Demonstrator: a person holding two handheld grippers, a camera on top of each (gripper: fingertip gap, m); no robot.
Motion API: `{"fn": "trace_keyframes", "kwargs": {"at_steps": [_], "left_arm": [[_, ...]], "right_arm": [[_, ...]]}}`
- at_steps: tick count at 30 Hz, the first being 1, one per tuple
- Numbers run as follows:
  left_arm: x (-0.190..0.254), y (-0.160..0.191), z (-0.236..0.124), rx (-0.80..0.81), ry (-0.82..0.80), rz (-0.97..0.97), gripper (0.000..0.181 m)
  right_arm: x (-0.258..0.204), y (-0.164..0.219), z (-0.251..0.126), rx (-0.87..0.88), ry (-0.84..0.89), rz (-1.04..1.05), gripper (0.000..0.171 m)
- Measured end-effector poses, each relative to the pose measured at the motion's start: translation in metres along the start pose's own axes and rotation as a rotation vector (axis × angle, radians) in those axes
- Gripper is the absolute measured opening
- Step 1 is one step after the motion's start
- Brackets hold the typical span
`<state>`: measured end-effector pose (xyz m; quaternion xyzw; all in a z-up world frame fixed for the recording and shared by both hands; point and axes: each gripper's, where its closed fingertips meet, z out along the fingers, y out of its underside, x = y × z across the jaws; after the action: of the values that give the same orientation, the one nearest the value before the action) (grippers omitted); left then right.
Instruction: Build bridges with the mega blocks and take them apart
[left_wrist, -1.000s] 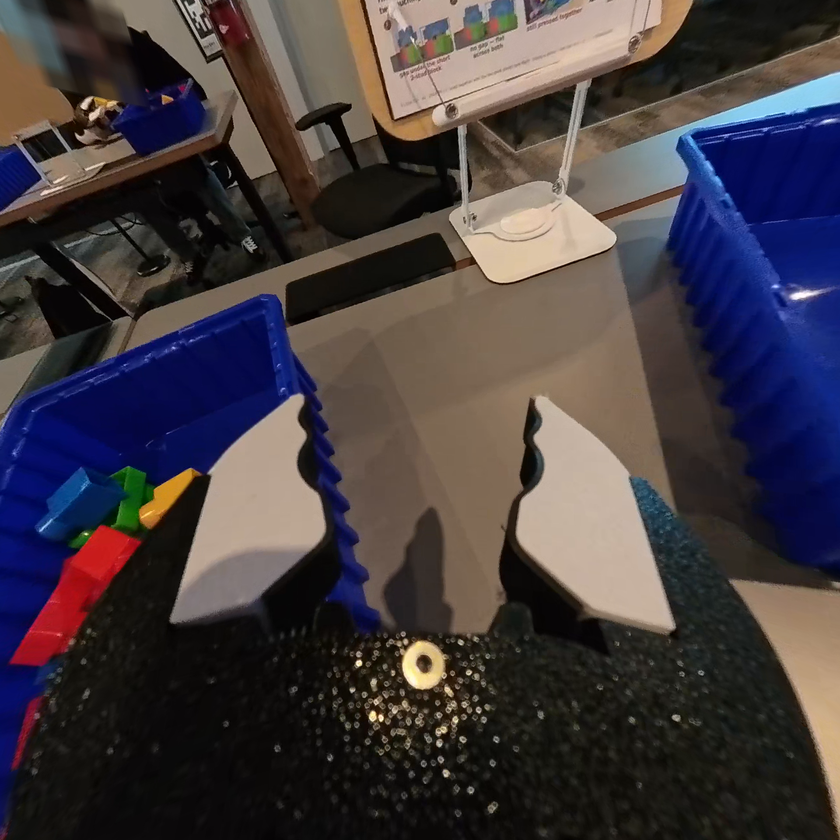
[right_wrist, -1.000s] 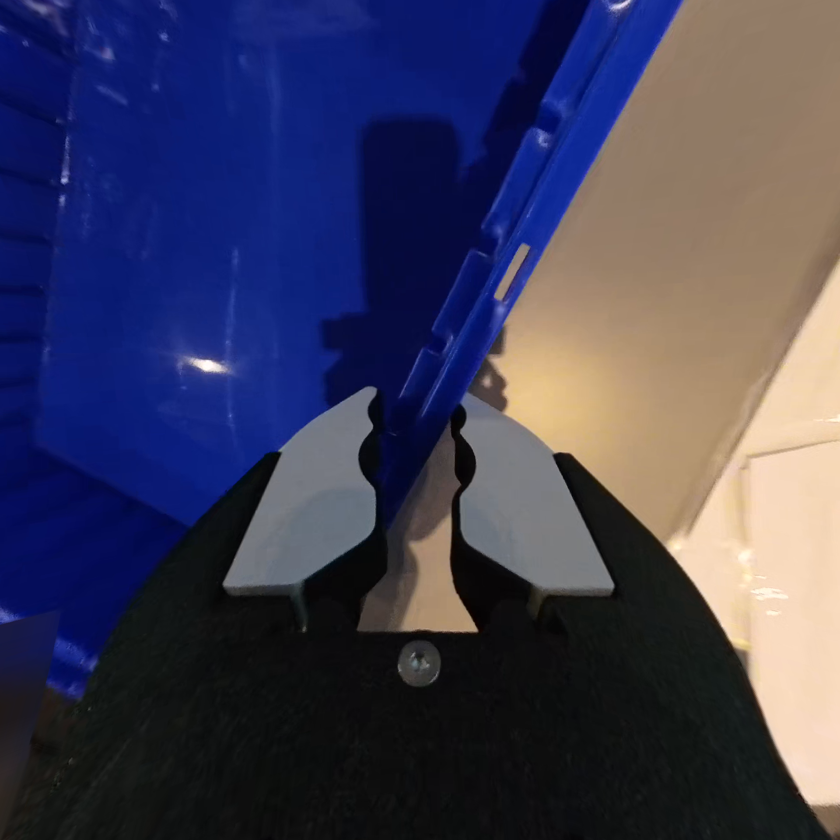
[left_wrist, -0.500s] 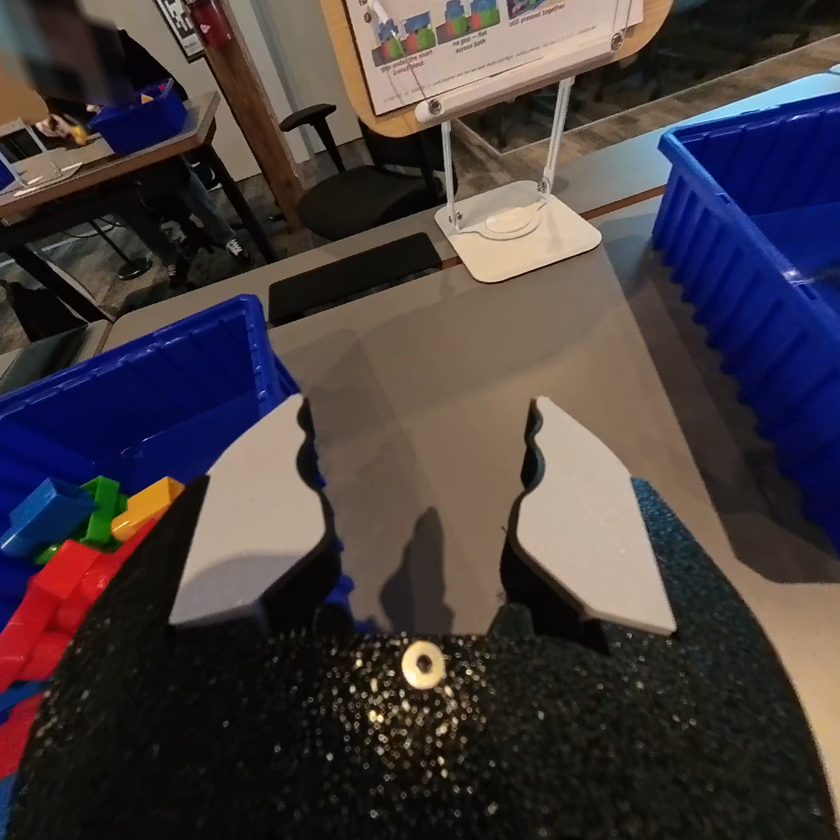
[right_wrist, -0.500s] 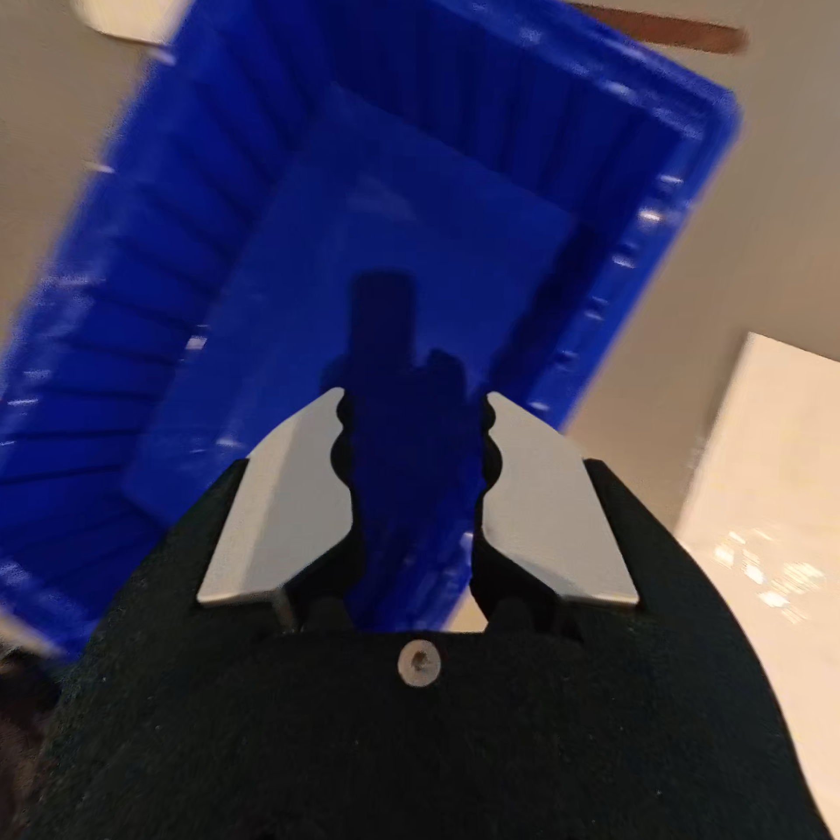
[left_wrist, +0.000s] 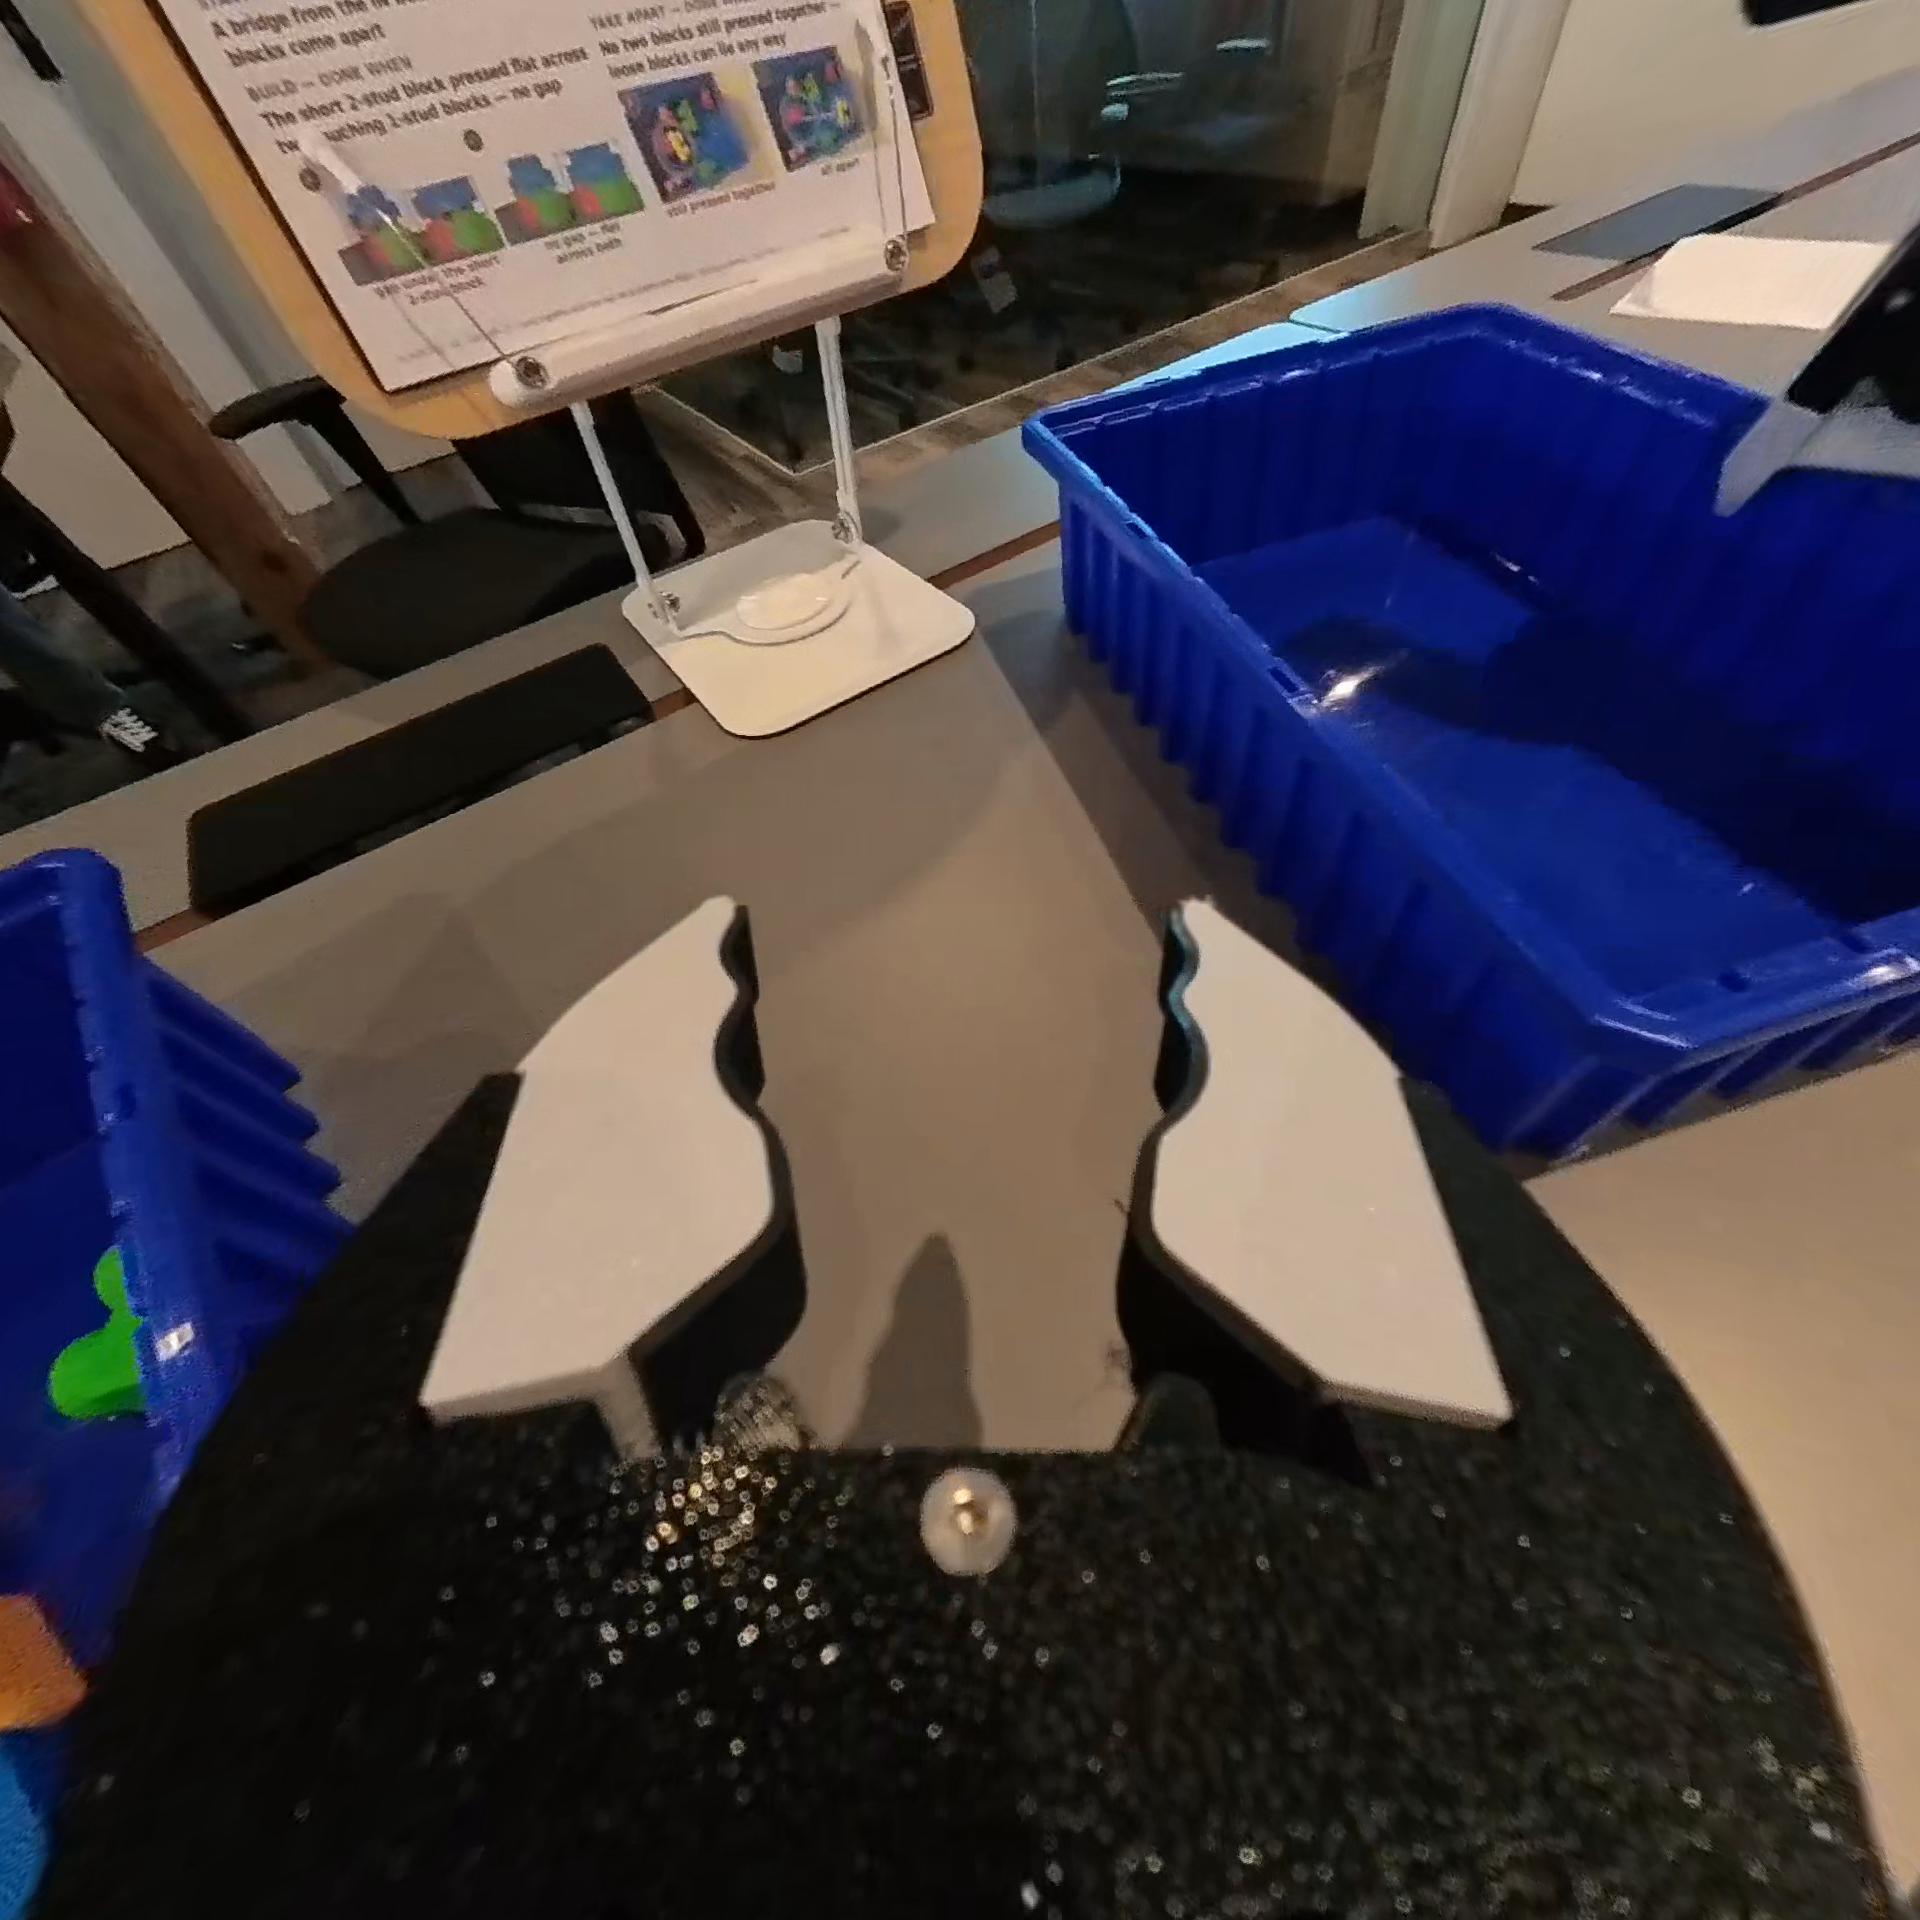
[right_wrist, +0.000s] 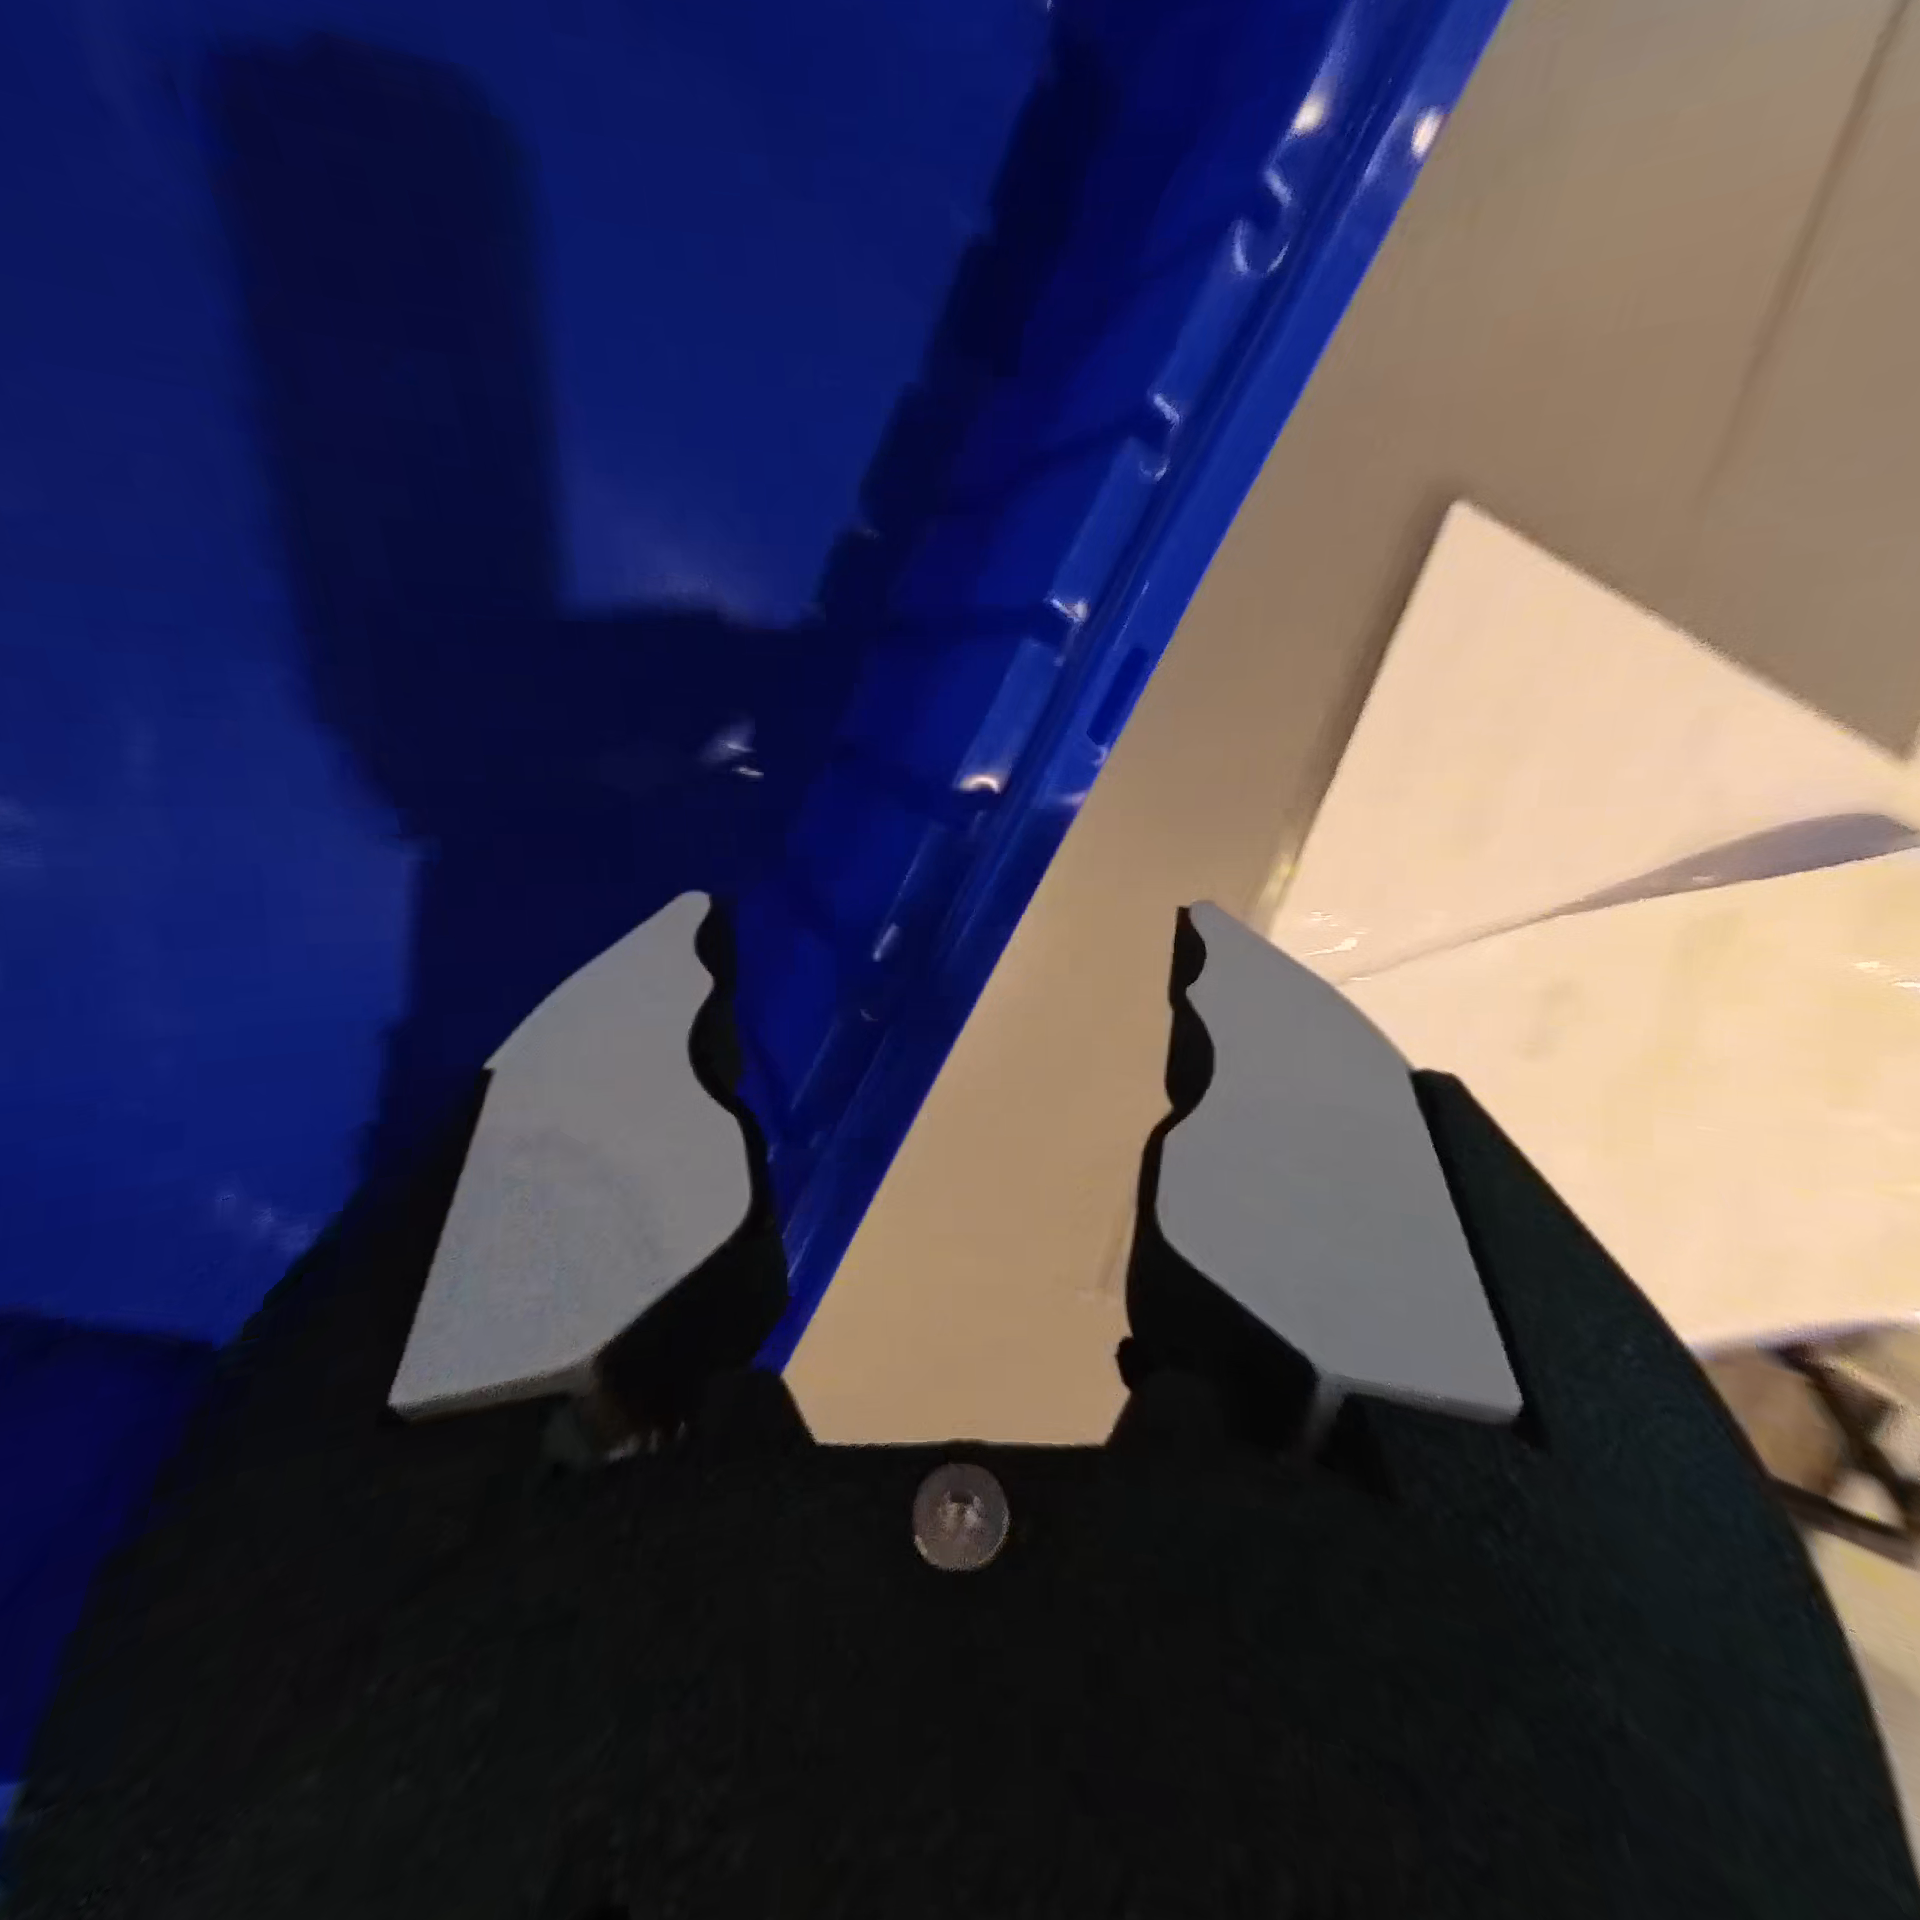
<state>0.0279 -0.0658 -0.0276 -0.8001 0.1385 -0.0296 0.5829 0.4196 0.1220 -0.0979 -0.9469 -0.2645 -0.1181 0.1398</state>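
My left gripper (left_wrist: 956, 925) is open and empty above the grey table (left_wrist: 914, 831), between two blue bins. The left blue bin (left_wrist: 156, 1122) holds mega blocks; a green one (left_wrist: 99, 1361) and an orange one (left_wrist: 31, 1662) show at the left edge. The right blue bin (left_wrist: 1455, 790) looks empty inside. My right gripper (right_wrist: 951, 914) is open and empty, straddling the rim (right_wrist: 1039, 707) of that empty bin without touching it. It also shows at the far right of the left wrist view (left_wrist: 1839, 395), over the bin's far corner.
An instruction board (left_wrist: 582, 177) stands on a white base (left_wrist: 800, 634) at the table's back. A black pad (left_wrist: 416, 758) lies left of the base. White sheets (right_wrist: 1558, 831) lie on the table right of the empty bin. Chairs and another desk are behind.
My right gripper let go of the empty bin's rim and opened wide. My left gripper swung right, away from the block bin, so the empty bin now fills its right side.
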Motion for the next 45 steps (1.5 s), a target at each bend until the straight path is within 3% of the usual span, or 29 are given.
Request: {"fn": "trace_keyframes", "kwargs": {"at_steps": [3,5,12,18,22,25,28,31,33,38,41,45], "left_arm": [[0.000,0.001,-0.001,0.008,0.003,-0.002,0.074],[-0.001,0.004,0.000,0.010,0.002,0.001,0.074],[-0.008,0.022,0.003,-0.017,0.010,-0.030,0.074],[-0.016,0.032,0.006,-0.002,0.027,-0.071,0.074],[-0.027,0.037,0.006,0.035,0.033,-0.101,0.074],[-0.036,0.036,0.006,0.099,0.044,-0.148,0.075],[-0.045,0.038,0.012,0.133,0.053,-0.181,0.074],[-0.055,0.045,0.021,0.137,0.052,-0.184,0.073],[-0.061,0.047,0.027,0.150,0.049,-0.192,0.072],[-0.073,0.054,0.041,0.150,0.040,-0.184,0.070],[-0.075,0.060,0.044,0.118,0.022,-0.151,0.066],[-0.075,0.066,0.045,0.083,0.007,-0.110,0.067]], "right_arm": [[-0.011,0.003,0.010,-0.028,-0.182,0.087,0.078],[0.000,0.008,0.019,-0.070,-0.137,0.085,0.071],[0.027,-0.006,0.029,-0.042,-0.086,0.137,0.077],[0.054,-0.021,0.035,0.004,0.055,0.125,0.058],[0.042,-0.045,0.002,0.169,0.041,0.119,0.056],[-0.001,-0.074,-0.060,0.447,-0.085,0.098,0.056],[-0.086,-0.086,-0.145,0.800,-0.350,0.004,0.058],[-0.178,-0.069,-0.233,1.201,-0.599,-0.117,0.062],[-0.230,-0.053,-0.272,1.435,-0.676,-0.188,0.070],[-0.324,-0.056,-0.273,1.636,-0.678,-0.142,0.088],[-0.360,-0.082,-0.245,1.673,-0.649,-0.075,0.089],[-0.381,-0.116,-0.201,1.717,-0.497,-0.139,0.080]]}}
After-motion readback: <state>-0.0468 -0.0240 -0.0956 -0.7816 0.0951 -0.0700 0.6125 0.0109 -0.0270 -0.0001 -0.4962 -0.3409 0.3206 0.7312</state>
